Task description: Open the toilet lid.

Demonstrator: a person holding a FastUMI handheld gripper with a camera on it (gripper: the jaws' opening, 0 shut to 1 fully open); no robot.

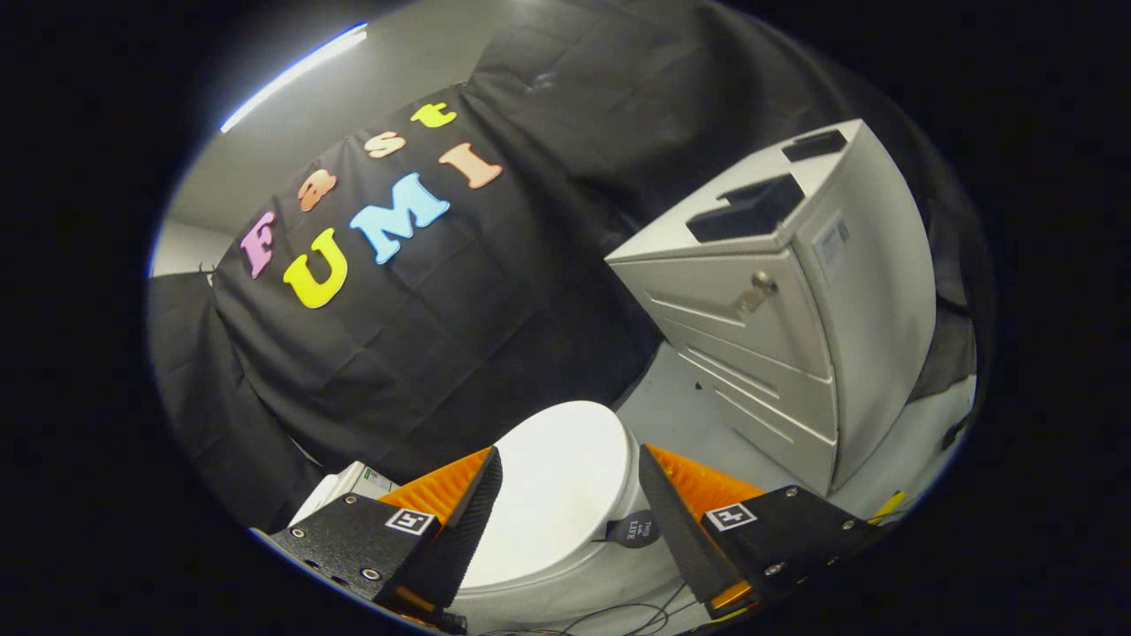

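Gripper view: the gripper [570,495] is held with its fingers [468,521] released and spread wide, grasping nothing. The white toilet [565,565] sits between and just ahead of them. Its lid [557,486] is closed, lying flat on the bowl, and the view is tilted. A round dark sticker [638,530] is fixed to the toilet's side near the right finger. A grey drawer cabinet [795,327] with a lock [758,290] stands on the pale floor [671,406] beyond the right finger. Two dark items [751,210] lie on its top. A thin cable [618,618] runs across the floor below the toilet.
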